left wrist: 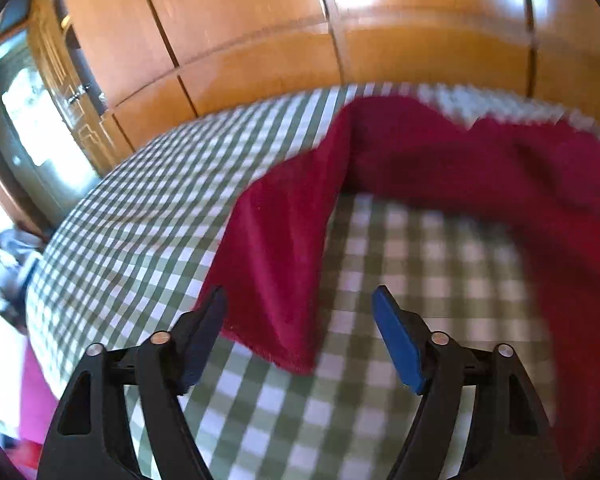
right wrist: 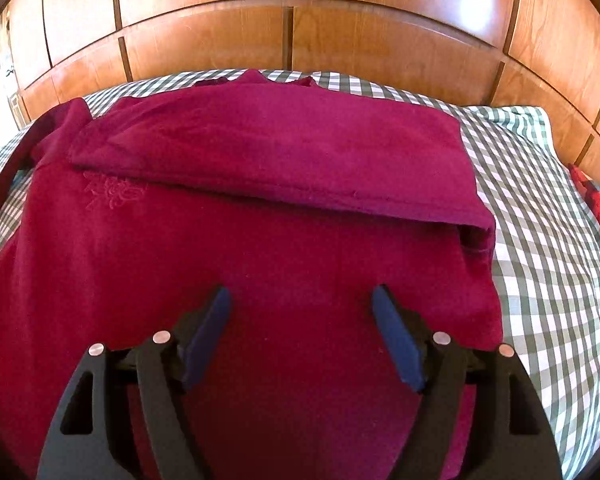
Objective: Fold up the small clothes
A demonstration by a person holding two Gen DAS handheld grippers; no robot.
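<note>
A dark red long-sleeved top lies spread on a green and white checked bed cover, with its right side folded over across the body. My right gripper is open above the top's near part and holds nothing. In the left wrist view one sleeve of the top reaches toward me, its cuff lying just past my left gripper, which is open and empty above the cover.
A wooden panelled wardrobe stands behind the bed. A red patterned cloth lies at the bed's right edge. A pink item and a glass-fronted cabinet are off the bed's left side.
</note>
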